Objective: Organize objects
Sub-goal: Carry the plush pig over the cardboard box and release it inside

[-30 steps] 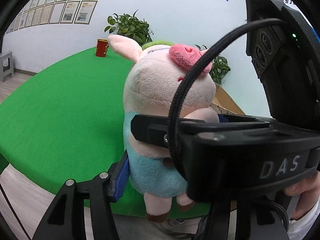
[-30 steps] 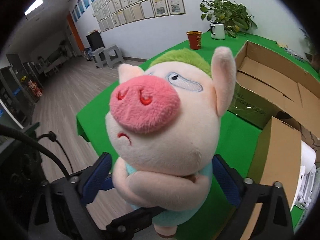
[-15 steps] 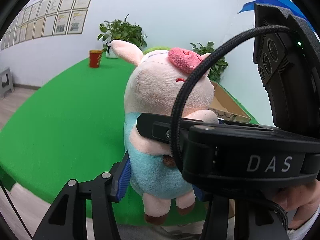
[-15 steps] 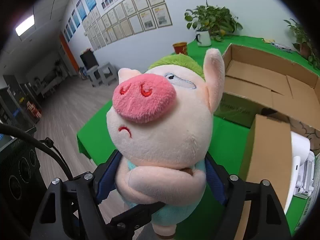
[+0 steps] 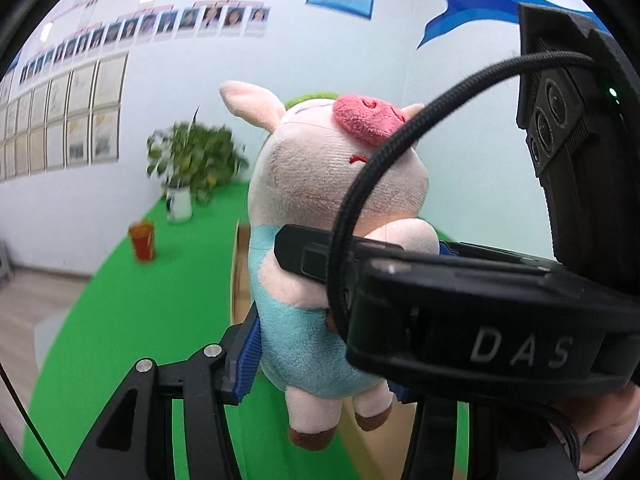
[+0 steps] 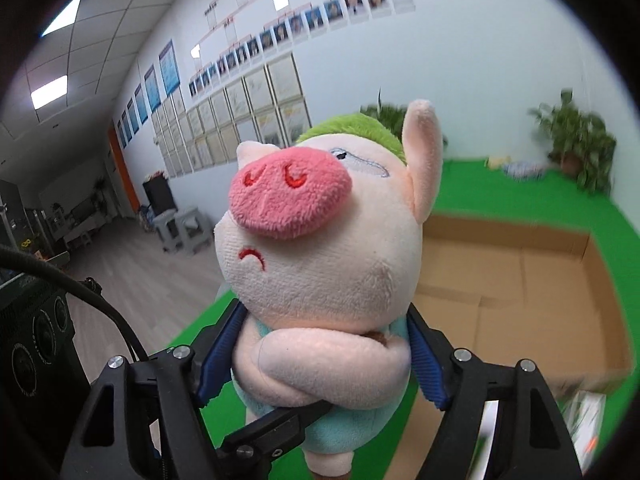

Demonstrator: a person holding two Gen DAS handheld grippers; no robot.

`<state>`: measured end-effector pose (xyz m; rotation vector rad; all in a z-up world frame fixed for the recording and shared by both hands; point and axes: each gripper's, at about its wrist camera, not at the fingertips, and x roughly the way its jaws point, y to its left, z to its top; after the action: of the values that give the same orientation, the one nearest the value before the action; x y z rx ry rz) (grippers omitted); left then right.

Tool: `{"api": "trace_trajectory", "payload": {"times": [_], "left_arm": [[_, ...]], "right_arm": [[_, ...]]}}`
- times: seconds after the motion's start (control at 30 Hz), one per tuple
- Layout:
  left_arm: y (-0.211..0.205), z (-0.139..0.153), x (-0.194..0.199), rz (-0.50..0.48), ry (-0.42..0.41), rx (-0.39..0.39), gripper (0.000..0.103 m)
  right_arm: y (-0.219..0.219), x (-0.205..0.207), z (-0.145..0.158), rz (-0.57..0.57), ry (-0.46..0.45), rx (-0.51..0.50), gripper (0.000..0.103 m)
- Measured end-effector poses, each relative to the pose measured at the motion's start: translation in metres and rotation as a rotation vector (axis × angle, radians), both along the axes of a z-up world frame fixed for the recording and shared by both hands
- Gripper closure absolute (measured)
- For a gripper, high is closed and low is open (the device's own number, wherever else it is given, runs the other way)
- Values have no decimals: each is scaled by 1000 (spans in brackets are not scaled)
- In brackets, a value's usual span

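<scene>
A plush pig (image 5: 320,200) with a pink snout, green hair and a light blue body is held in the air above the green table. My left gripper (image 5: 320,356) is shut on its blue body; only the left finger's blue pad (image 5: 248,356) shows, the right one hidden behind the other gripper. My right gripper (image 6: 320,356) is shut on the same pig (image 6: 320,256) around its body under the folded arms, blue pads (image 6: 424,364) pressed on both sides. The right gripper's black body (image 5: 480,320) fills the left wrist view's right side.
An open cardboard box (image 6: 520,288) lies on the green table (image 6: 500,188) right behind the pig. A red cup (image 5: 142,240) and a potted plant (image 5: 188,168) stand at the table's far end. Another plant (image 6: 576,148) stands at the far right corner. Stools and floor lie left.
Both grippers have lifted the pig higher and swung toward the box; the background has dropped and shifted. The right gripper's pads have closed in on the pig's body.
</scene>
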<state>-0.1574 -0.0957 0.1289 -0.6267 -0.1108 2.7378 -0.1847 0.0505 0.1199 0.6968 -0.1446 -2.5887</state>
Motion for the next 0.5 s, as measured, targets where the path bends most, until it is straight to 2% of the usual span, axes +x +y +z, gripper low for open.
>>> {"api": "trace_trajectory", "payload": {"times": [0.13,0.27,0.33,0.43,0.5], "left_arm": [[12,54,-38,-5,42,-9,55],[17,103,-105,-4,13,-23,55],[29,125,-125,-10,-10,-21,55],[31,136,-168,-15,-57,-14,55],[33,130,-184,-14,-87,-7,55]], "right_arm": [[9,-24,30,4,38,-26,29],[15,-63,46,23,-6,-68,30],[16,-77,48,17,-25,-69,30],[16,-93,40,5,-53,-54,30],[17,-103,33,7,-83,-57,30]]}}
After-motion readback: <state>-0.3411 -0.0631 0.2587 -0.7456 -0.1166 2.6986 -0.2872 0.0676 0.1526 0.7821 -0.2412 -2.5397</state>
